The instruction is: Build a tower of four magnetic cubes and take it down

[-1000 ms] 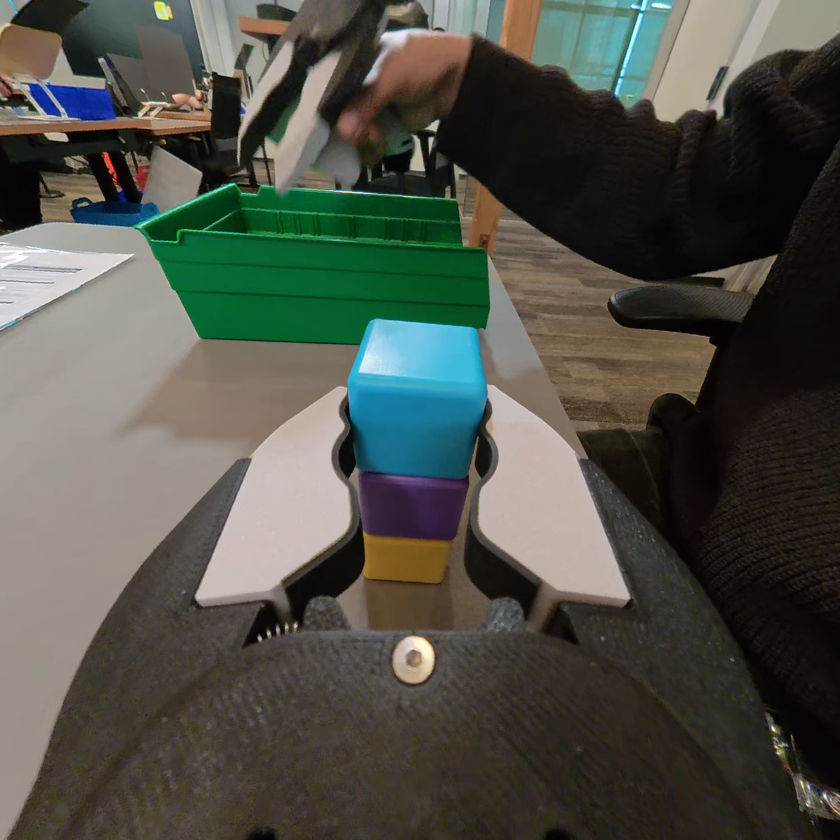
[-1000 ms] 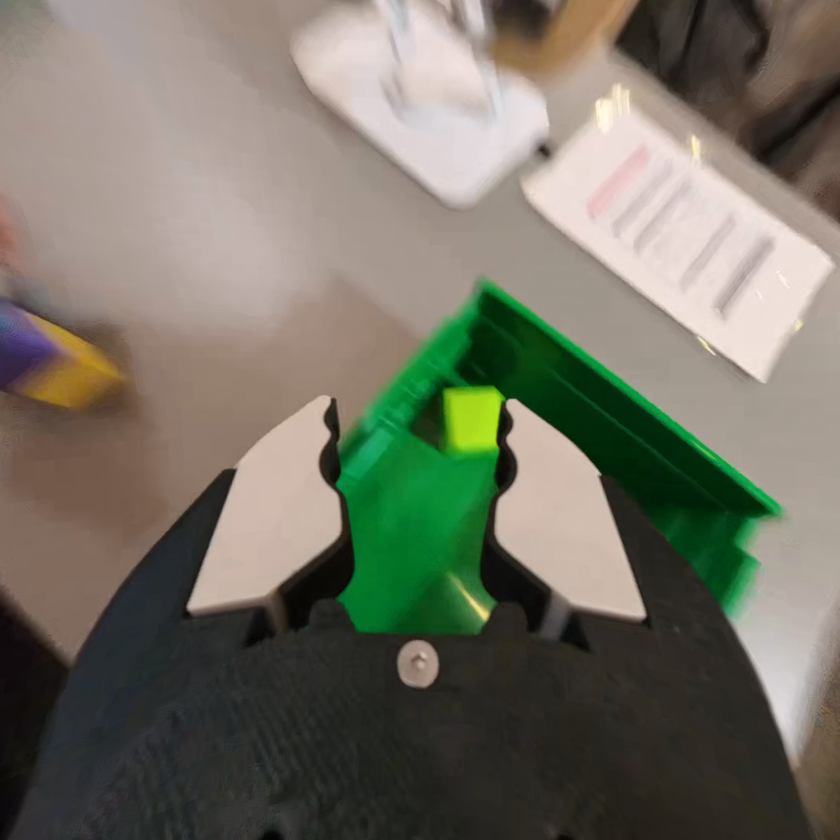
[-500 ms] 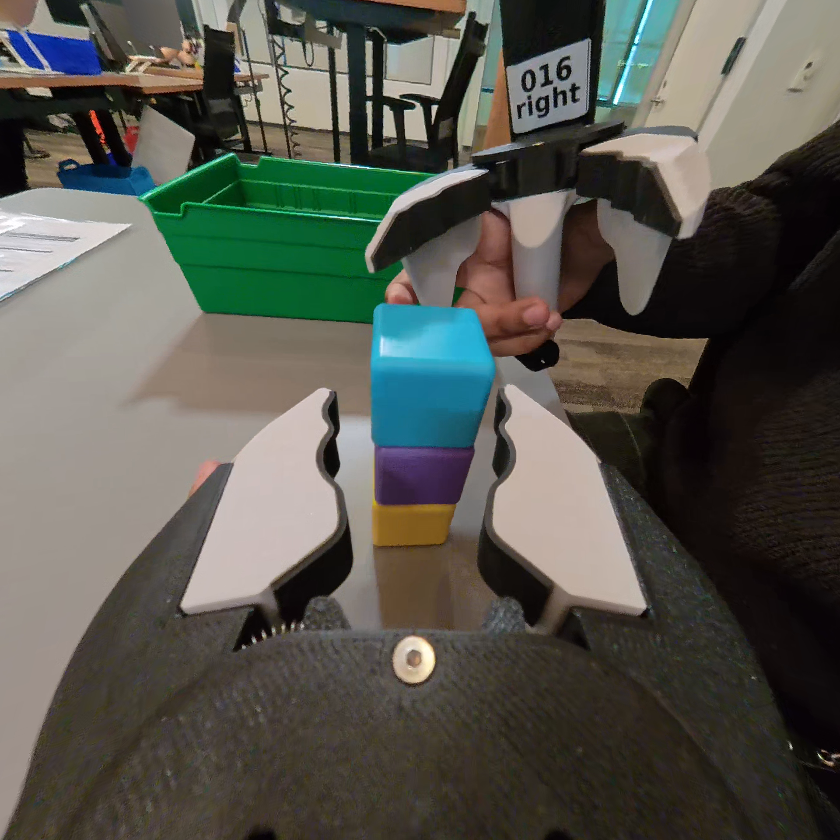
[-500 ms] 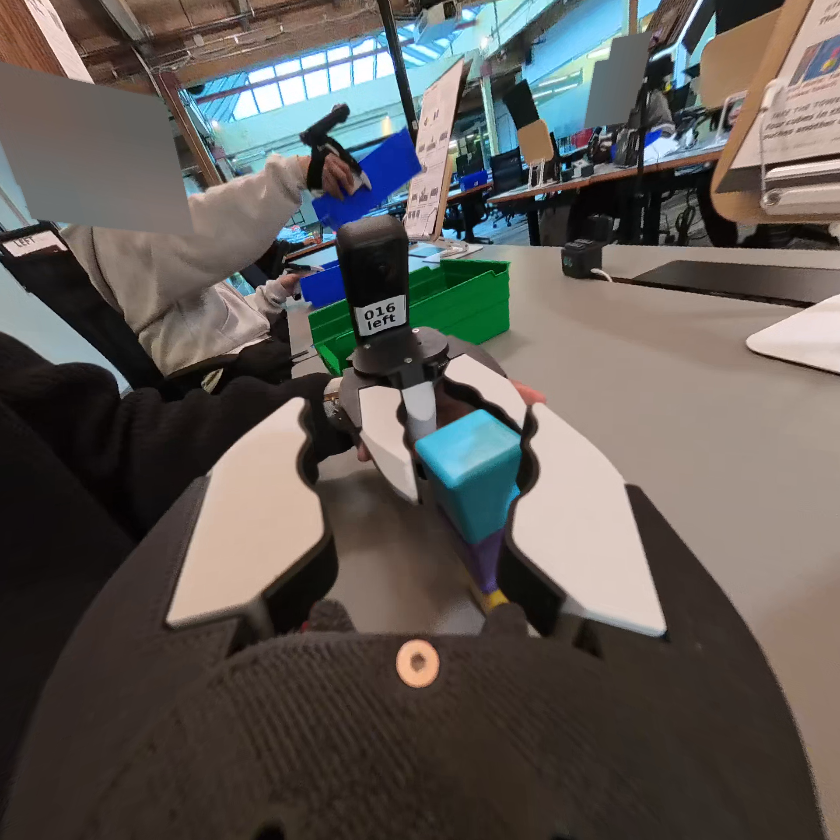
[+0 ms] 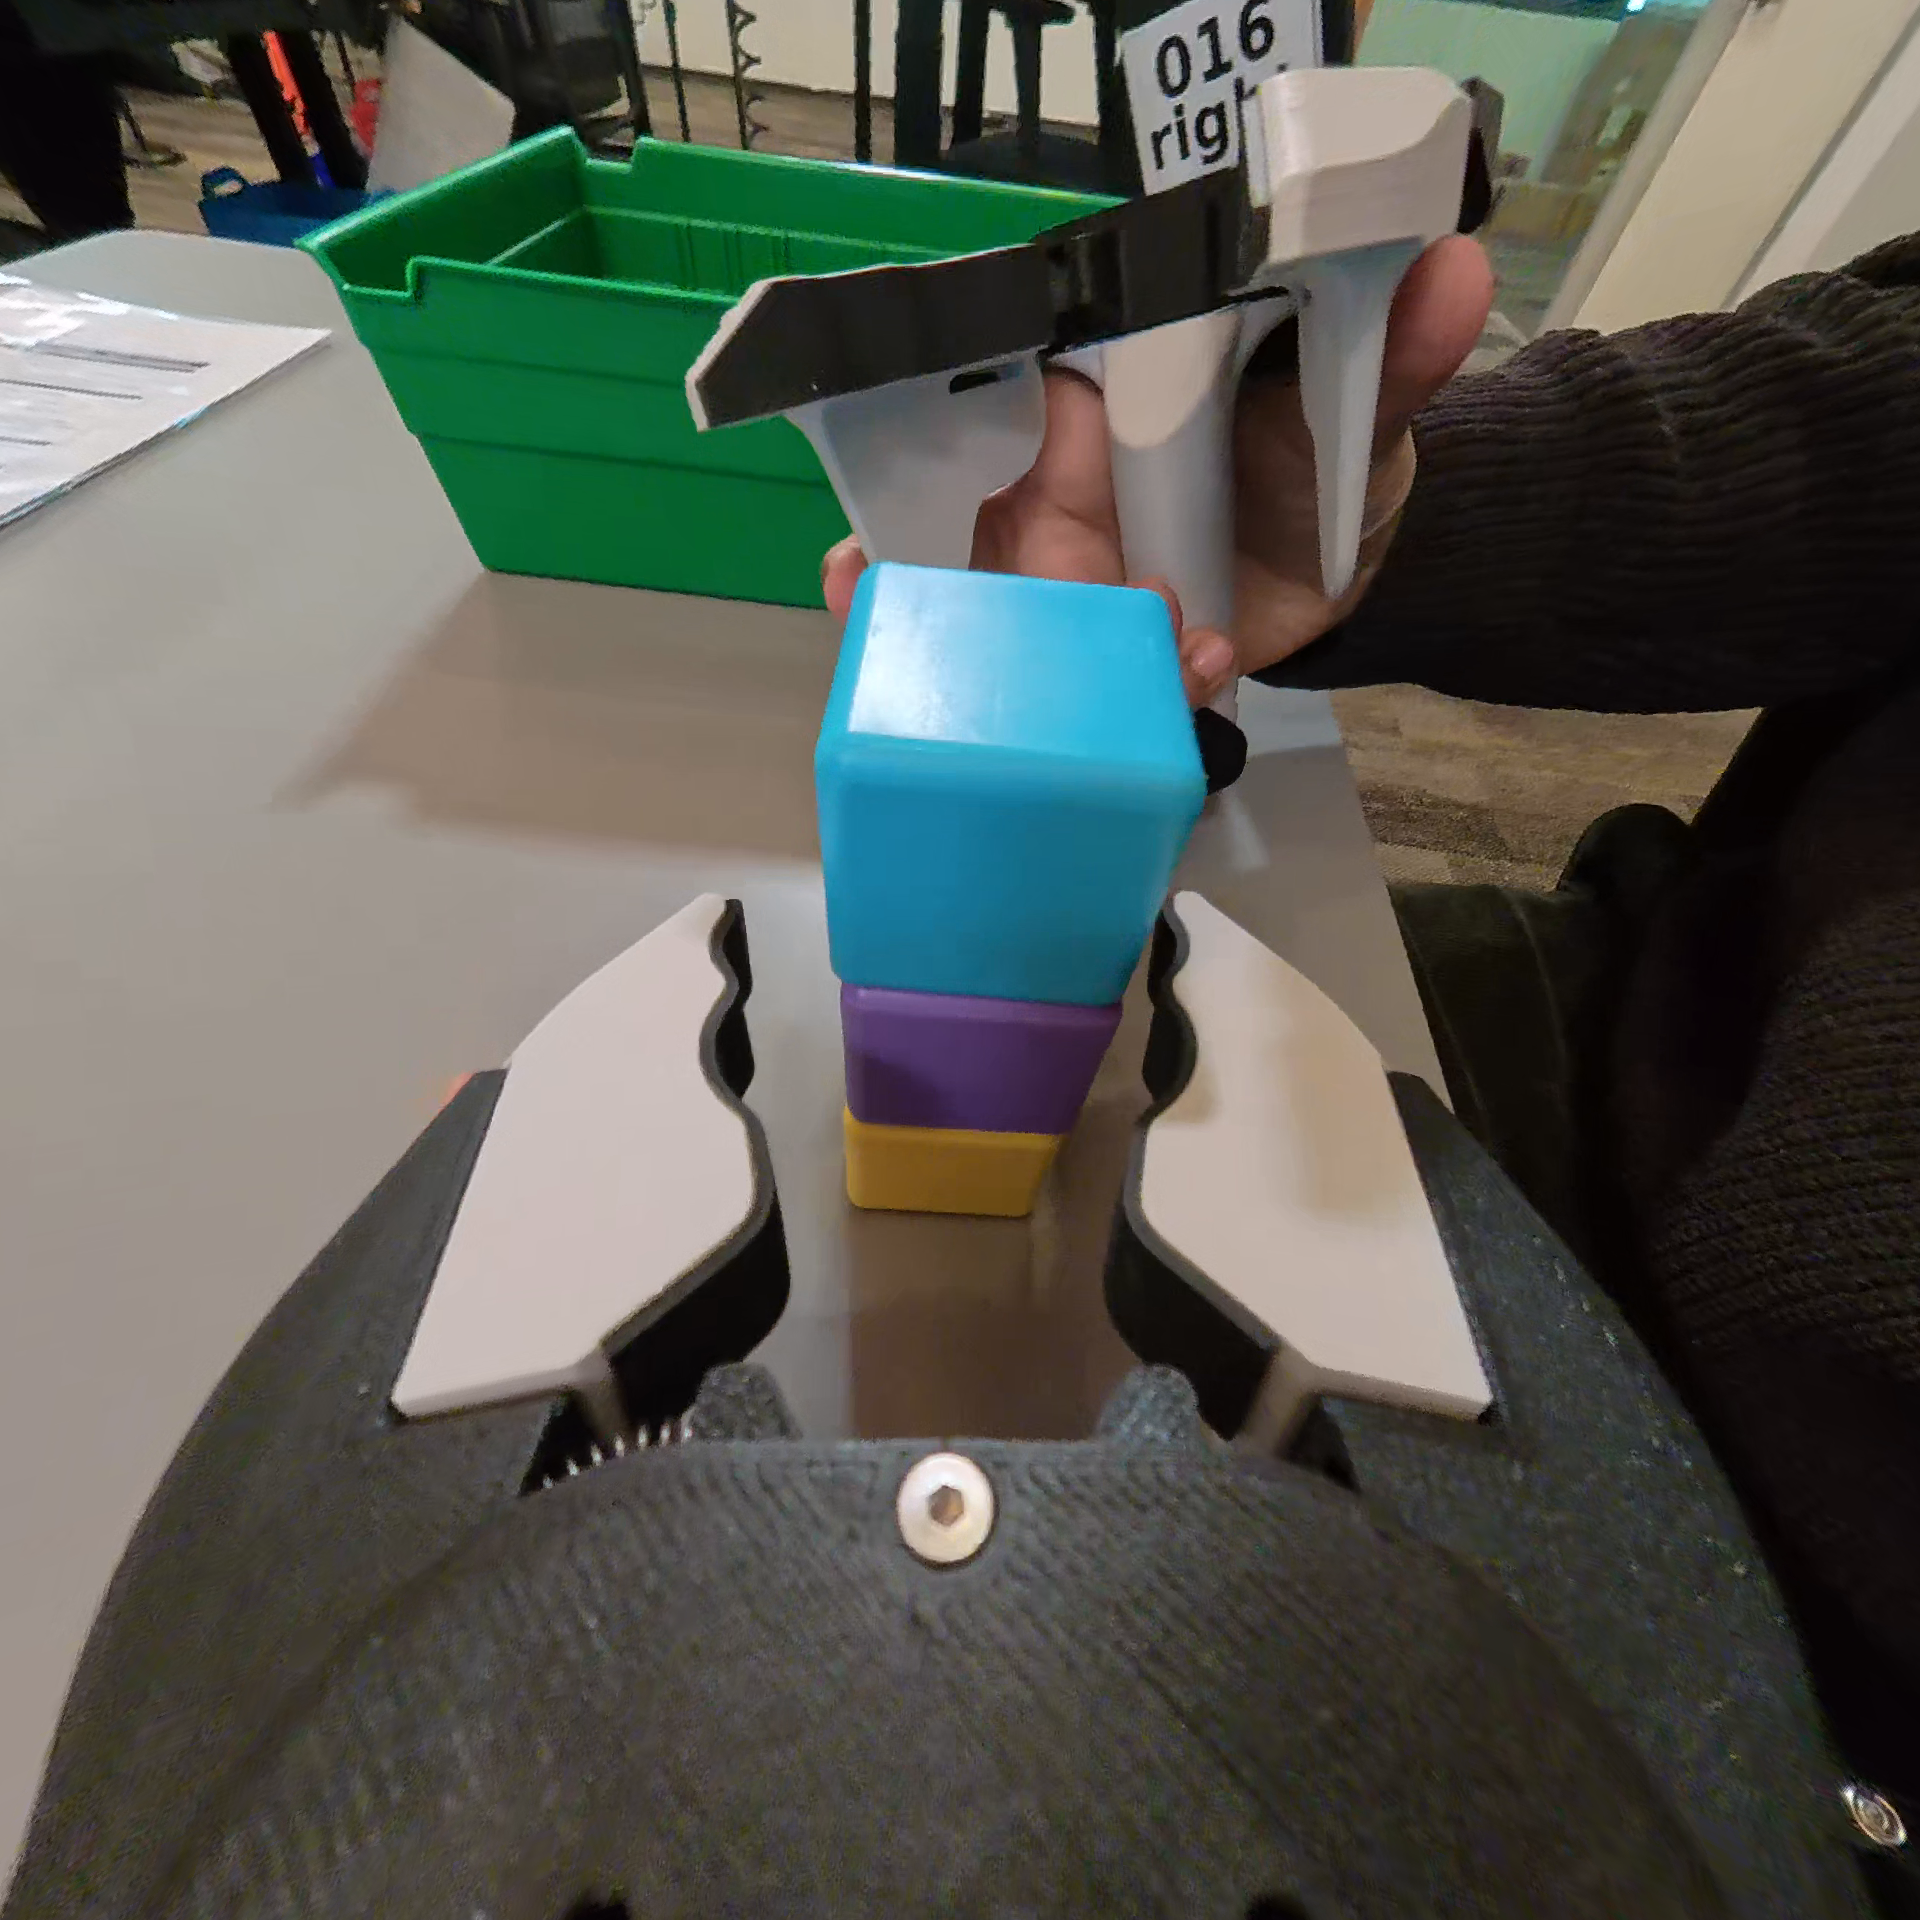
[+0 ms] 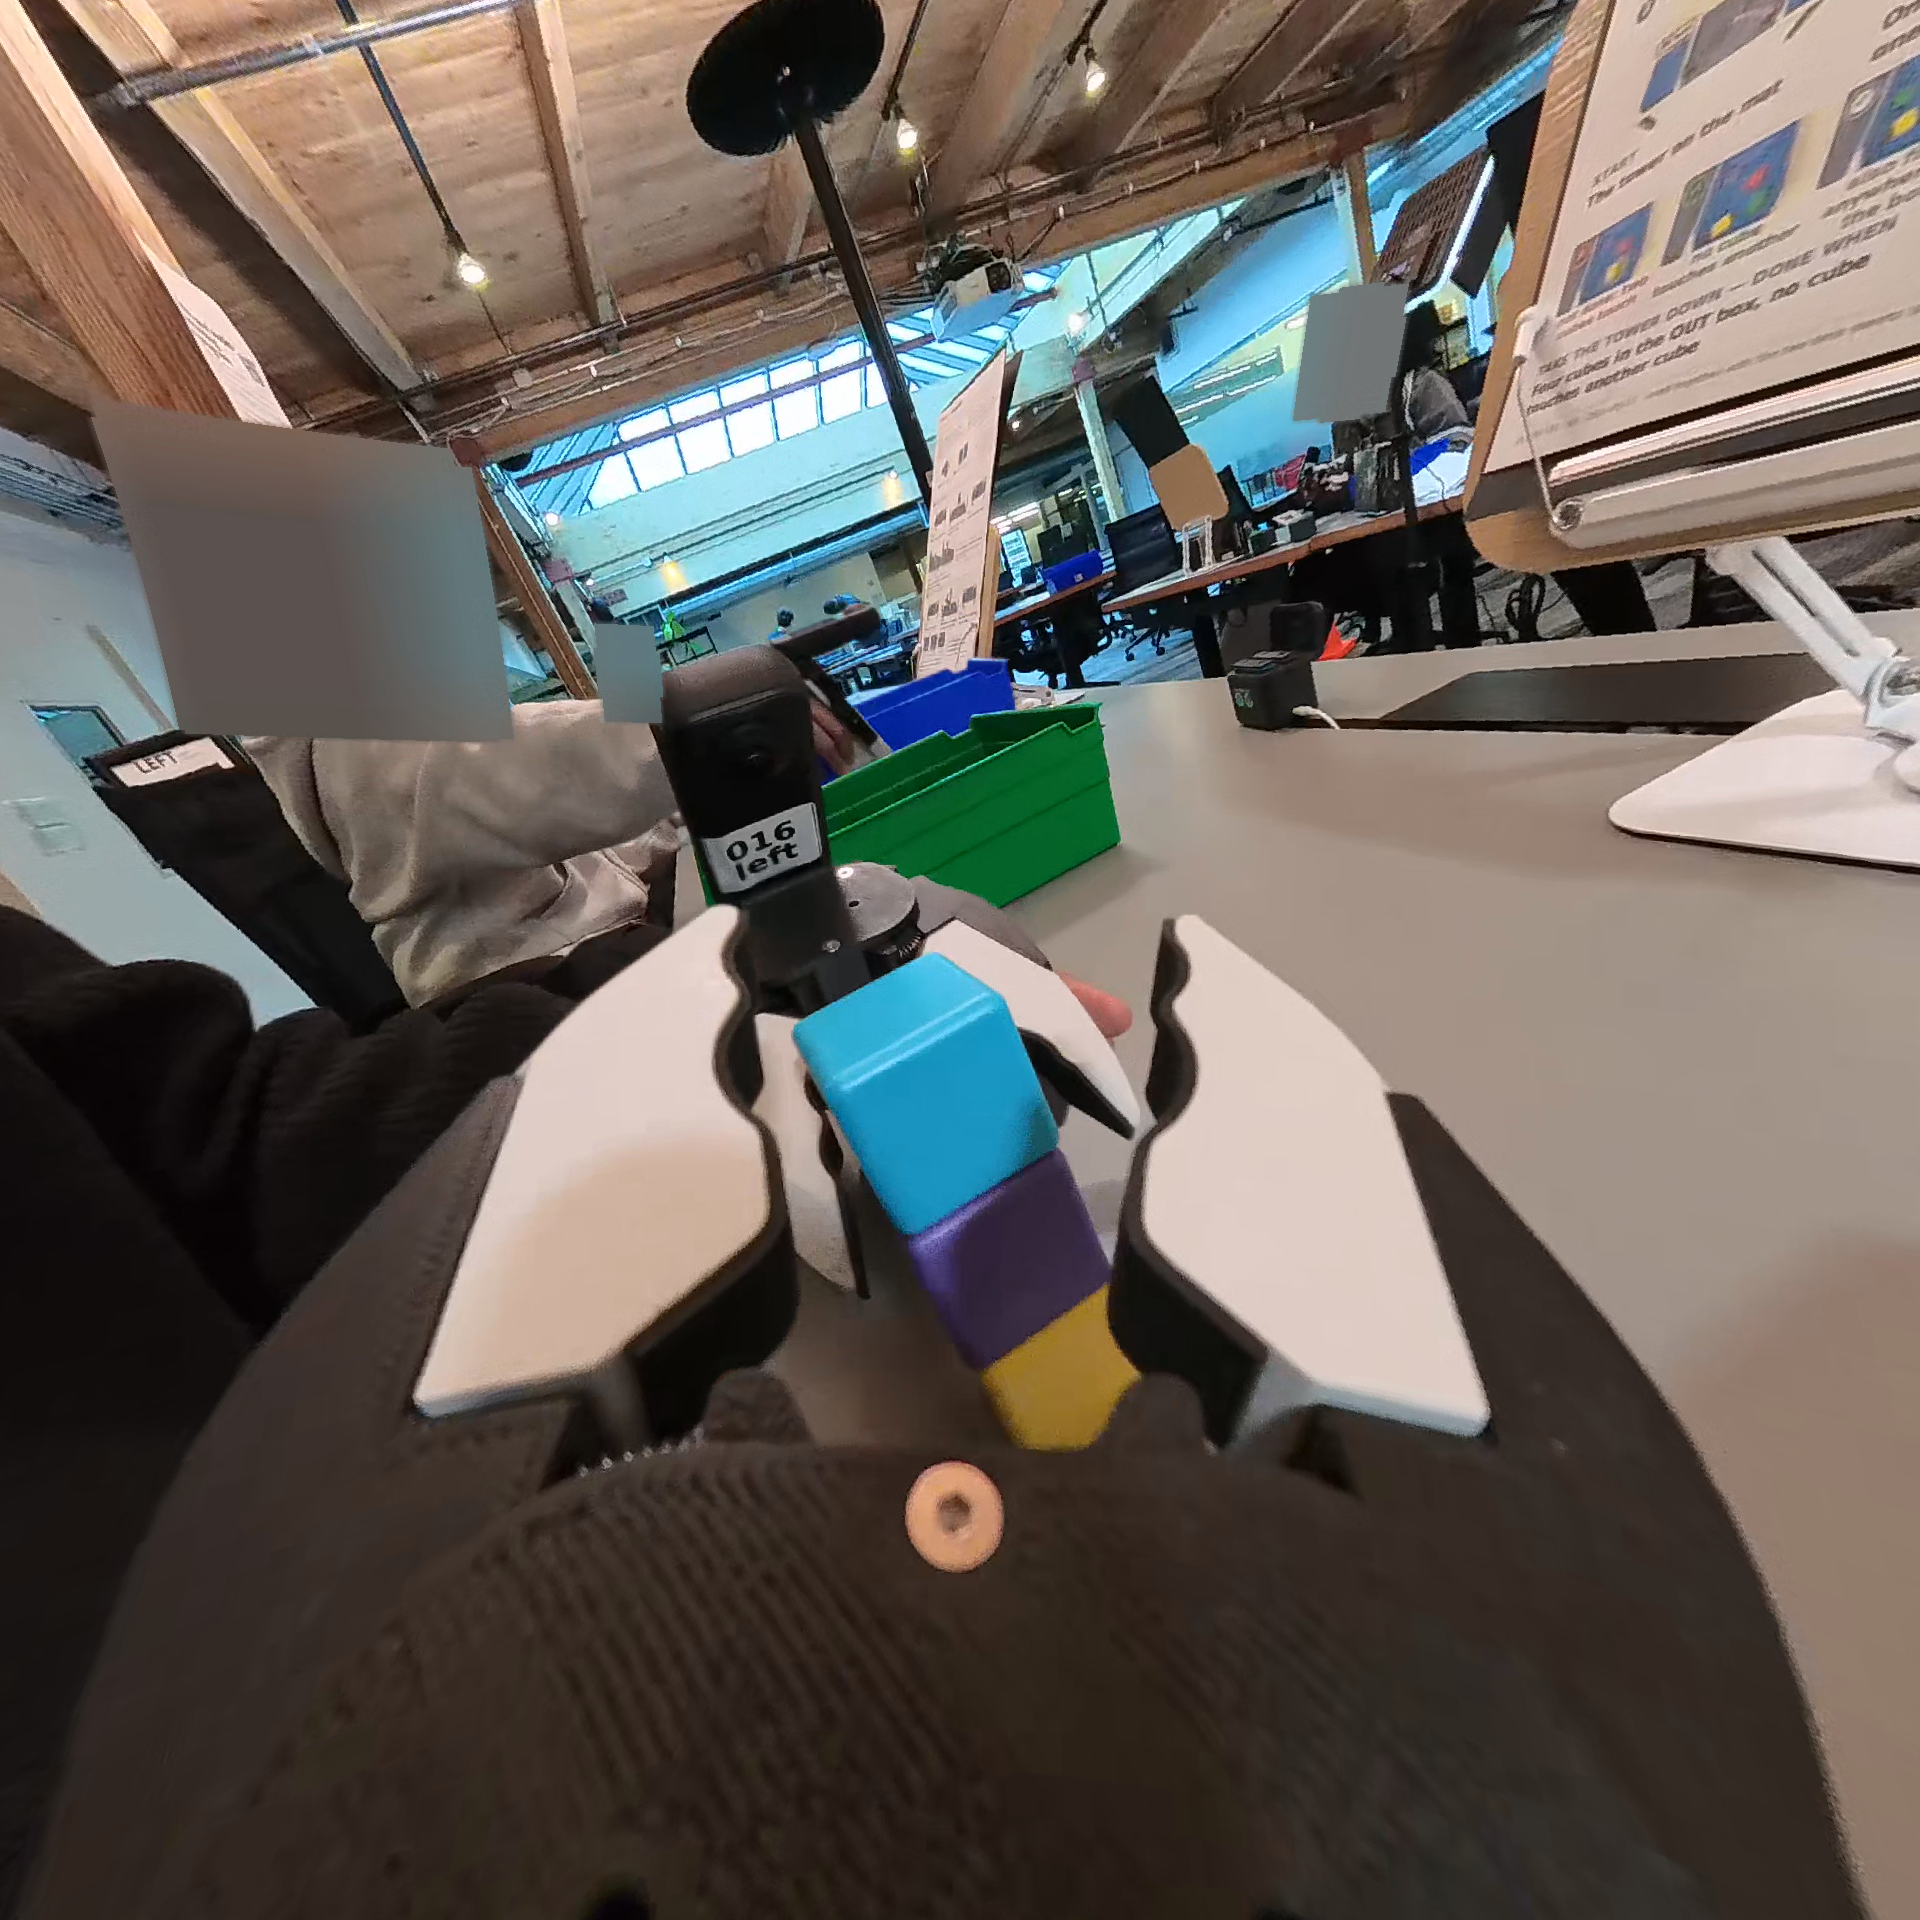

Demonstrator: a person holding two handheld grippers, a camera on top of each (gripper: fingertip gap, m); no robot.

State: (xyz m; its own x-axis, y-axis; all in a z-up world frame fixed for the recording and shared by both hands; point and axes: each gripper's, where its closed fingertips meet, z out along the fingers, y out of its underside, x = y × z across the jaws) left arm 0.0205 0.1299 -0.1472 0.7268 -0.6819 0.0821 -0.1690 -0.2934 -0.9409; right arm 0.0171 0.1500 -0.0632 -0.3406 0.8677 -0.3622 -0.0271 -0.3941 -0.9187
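Observation:
A tower of three cubes stands on the grey table: a cyan cube (image 5: 1003, 790) on a purple cube (image 5: 977, 1060) on a yellow cube (image 5: 945, 1174). My left gripper (image 5: 951, 935) is open, and the tower stands between its jaws with gaps on both sides. My right gripper (image 6: 951, 935) is open too and faces the tower from the opposite side. In the right wrist view the cyan cube (image 6: 925, 1081), purple cube (image 6: 1008, 1257) and yellow cube (image 6: 1060, 1371) lie between its jaws, close to the right finger. Its inside is not visible.
A green bin (image 5: 623, 343) stands behind the tower; it also shows in the right wrist view (image 6: 977, 810). A paper sheet (image 5: 104, 384) lies at the left. A white stand base (image 6: 1766, 790) and a black mat (image 6: 1610, 707) are at the far right. A person in a light sweater (image 6: 468, 831) sits beyond the table.
My left gripper let go of the cyan cube and opened. My right gripper moved from above the green bin to the tower and now brackets it from the far side.

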